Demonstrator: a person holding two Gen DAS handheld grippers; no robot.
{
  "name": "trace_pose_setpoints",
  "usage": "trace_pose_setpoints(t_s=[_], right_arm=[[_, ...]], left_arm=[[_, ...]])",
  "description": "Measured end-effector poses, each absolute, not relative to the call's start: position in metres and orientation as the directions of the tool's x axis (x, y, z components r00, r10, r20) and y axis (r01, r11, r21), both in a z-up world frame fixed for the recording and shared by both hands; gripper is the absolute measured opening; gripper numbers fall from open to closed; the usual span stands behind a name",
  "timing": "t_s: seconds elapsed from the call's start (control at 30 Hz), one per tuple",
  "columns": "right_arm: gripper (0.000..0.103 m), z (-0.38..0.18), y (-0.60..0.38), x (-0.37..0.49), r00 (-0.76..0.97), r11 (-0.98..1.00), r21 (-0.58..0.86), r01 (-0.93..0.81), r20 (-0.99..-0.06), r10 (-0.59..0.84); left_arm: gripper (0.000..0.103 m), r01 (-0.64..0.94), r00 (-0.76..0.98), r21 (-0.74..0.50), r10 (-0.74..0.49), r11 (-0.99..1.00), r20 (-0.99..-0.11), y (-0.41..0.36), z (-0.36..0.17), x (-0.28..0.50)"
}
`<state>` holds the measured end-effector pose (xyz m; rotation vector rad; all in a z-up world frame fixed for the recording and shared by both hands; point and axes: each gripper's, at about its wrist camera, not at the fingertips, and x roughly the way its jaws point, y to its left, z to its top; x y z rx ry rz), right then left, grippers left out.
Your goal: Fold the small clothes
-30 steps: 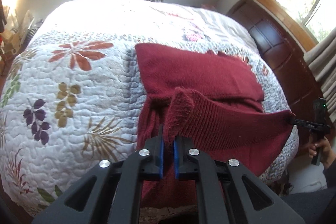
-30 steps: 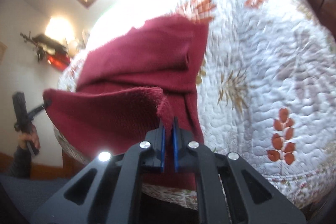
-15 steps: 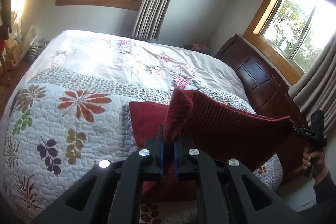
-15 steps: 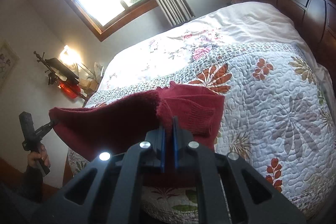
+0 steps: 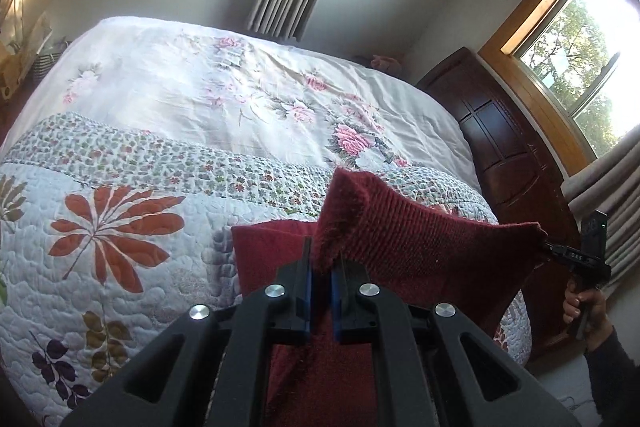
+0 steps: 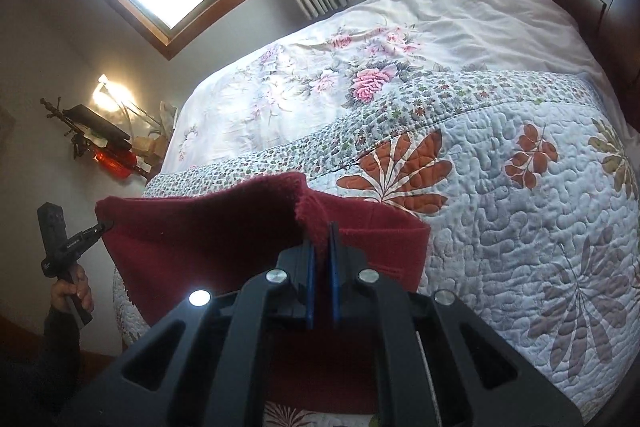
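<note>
Two tongs, both clamped on the same maroon knit garment [image 5: 420, 239]. L→R: left tongs [image 5: 321, 267] pinch one corner of the ribbed hem edge, blue pads pressed onto the cloth; edge runs taut across to right tongs [image 5: 550, 247], seen far right in left view w/ a hand [image 5: 584, 307] on the grip. Right wrist view confirms: right tongs [image 6: 322, 251] pinched on the other corner, left tongs [image 6: 102, 227] at far left of that view.

Change vs 1 s ago: hem was low, hanging near the bed's near edge w/ most of the garment spread flat on the quilt [image 5: 120, 227]. Now hem is raised up & carried fwd over the lower layer, cameras tilted up, more of the room visible. Lower part of garment sits on quilt near the bed's front edge; lifted half is in the air above it, apart from the quilt.

Meaning: prob mid fold-over, bottom half going over top half. Fold not landed yet. Next likely needs both corners lowered evenly onto the far part, else edge skews.
</note>
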<state>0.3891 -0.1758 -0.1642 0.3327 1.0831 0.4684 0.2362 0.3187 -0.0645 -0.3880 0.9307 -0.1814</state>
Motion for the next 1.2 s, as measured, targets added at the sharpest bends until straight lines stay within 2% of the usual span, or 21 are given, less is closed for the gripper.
trace_pose_setpoints(t_s=[0.3, 0.47, 0.6, 0.67, 0.8, 0.9, 1.07, 1.2], right_arm=[[0.005, -0.227, -0.162, 0.446, 0.266, 0.877, 0.465, -0.124, -0.835, 0.481], [0.005, -0.197, -0.161, 0.449, 0.309, 0.866, 0.475, -0.157, -0.809, 0.5], [0.005, -0.179, -0.16, 0.465, 0.34, 0.867, 0.463, -0.182, -0.798, 0.497], [0.005, -0.188, -0.159, 0.477, 0.325, 0.875, 0.455, -0.164, -0.813, 0.483], [0.005, -0.235, -0.156, 0.495, 0.236, 0.889, 0.446, -0.108, -0.857, 0.459], [0.005, -0.254, -0.154, 0.5, 0.208, 0.892, 0.445, -0.081, -0.868, 0.452], [0.005, -0.226, -0.15, 0.508, 0.248, 0.88, 0.461, -0.112, -0.845, 0.474], [0.005, -0.224, -0.15, 0.526, 0.259, 0.884, 0.455, -0.108, -0.845, 0.467]], left_arm=[[0.007, -0.13, 0.441, -0.458, -0.362, 0.879, -0.821, 0.343, -0.133, 0.294], [0.006, -0.101, 0.491, -0.508, -0.401, 0.856, -0.774, 0.345, -0.106, 0.298], [0.006, -0.051, 0.522, -0.484, -0.39, 0.873, -0.759, 0.342, -0.079, 0.316], [0.006, -0.059, 0.505, -0.469, -0.379, 0.881, -0.776, 0.341, -0.088, 0.329], [0.006, -0.12, 0.409, -0.461, -0.379, 0.879, -0.83, 0.342, -0.137, 0.35], [0.006, -0.163, 0.376, -0.484, -0.399, 0.86, -0.836, 0.347, -0.158, 0.354], [0.006, -0.133, 0.441, -0.521, -0.421, 0.843, -0.793, 0.353, -0.125, 0.361], [0.006, -0.124, 0.451, -0.503, -0.403, 0.855, -0.796, 0.357, -0.117, 0.377]])
